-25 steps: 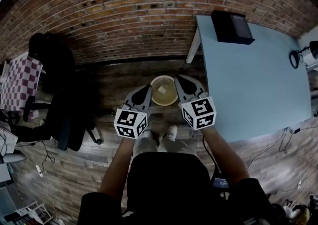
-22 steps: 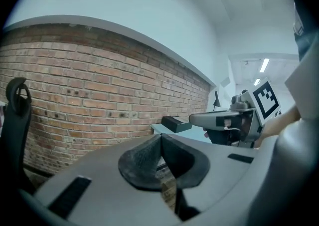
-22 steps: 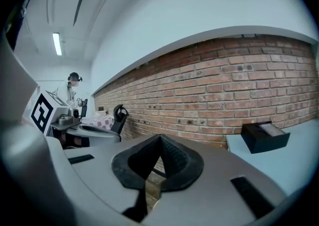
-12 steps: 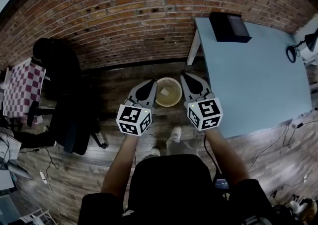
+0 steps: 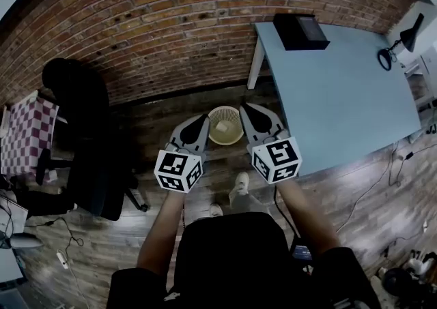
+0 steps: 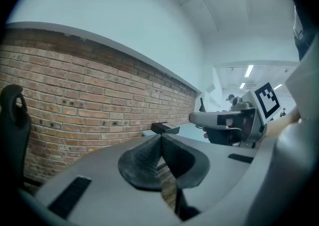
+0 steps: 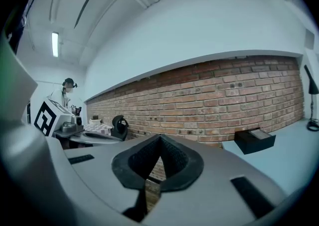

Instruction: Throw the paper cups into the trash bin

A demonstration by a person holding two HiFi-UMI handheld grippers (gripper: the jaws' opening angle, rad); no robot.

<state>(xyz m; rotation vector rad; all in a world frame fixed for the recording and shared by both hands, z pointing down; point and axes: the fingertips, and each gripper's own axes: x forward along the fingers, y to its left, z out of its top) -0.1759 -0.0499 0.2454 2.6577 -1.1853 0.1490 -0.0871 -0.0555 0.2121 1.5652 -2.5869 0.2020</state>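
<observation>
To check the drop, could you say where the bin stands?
In the head view's centre, the bin stands on the floor, left of the table, near the brick wall.

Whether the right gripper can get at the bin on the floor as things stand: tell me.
Probably yes. The right gripper, shut and empty, hangs just beside the open bin with nothing between them; the table stands off to its right.

floor (image 5: pixel 130 232): wood planks — trash bin (image 5: pixel 225 125) stands at the far middle, black office chair (image 5: pixel 92 164) at left | tabletop (image 5: pixel 334 96): pale blue, at right — black box (image 5: pixel 300 31) at its far end, desk lamp (image 5: pixel 410 33) at its far right edge
</observation>
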